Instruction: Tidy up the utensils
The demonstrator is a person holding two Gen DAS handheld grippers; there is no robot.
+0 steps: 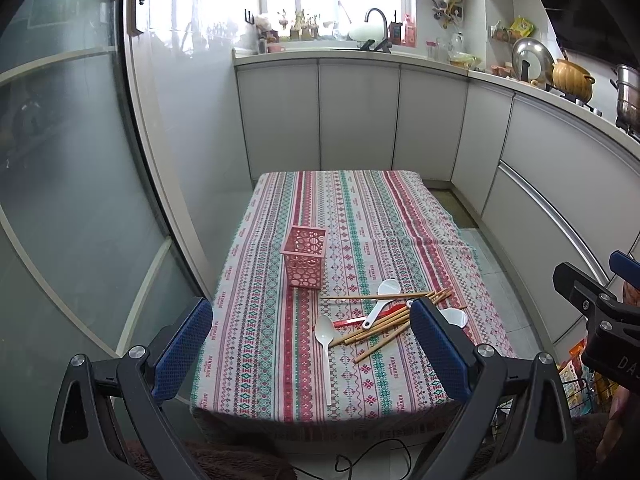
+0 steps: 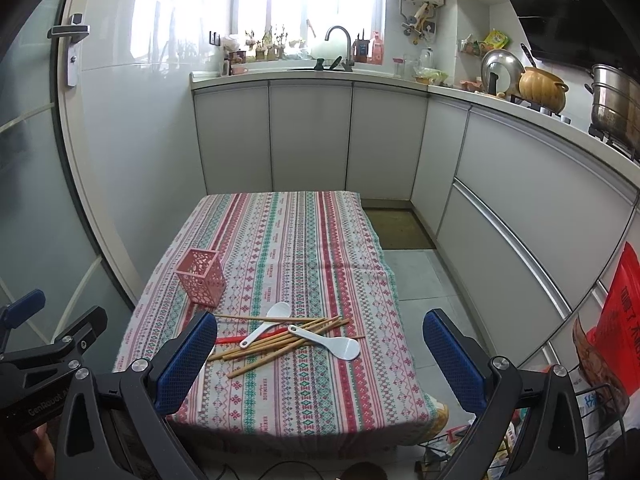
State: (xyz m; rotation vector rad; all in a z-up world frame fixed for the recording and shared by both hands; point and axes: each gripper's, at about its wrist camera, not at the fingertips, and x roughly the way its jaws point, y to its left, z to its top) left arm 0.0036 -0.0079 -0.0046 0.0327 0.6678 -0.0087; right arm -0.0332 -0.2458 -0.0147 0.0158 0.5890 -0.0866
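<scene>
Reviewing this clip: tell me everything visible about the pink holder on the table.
The pink holder is a square, open-topped cup, apparently plastic, its walls perforated with round holes of mixed sizes. It stands upright on the patterned tablecloth, toward the table's left side, just beyond the pile of chopsticks and white spoons. It looks empty; nothing touches it but the cloth. Neither claw is near it.

The left gripper (image 1: 312, 344), a black plastic frame with two blue textured pads, has its jaws spread wide and holds nothing. The right gripper (image 2: 320, 360), of the same black frame and blue pads, also has its jaws wide apart and empty. Both hang above the near edge of the tabletop, side by side, and both point forward.
</scene>
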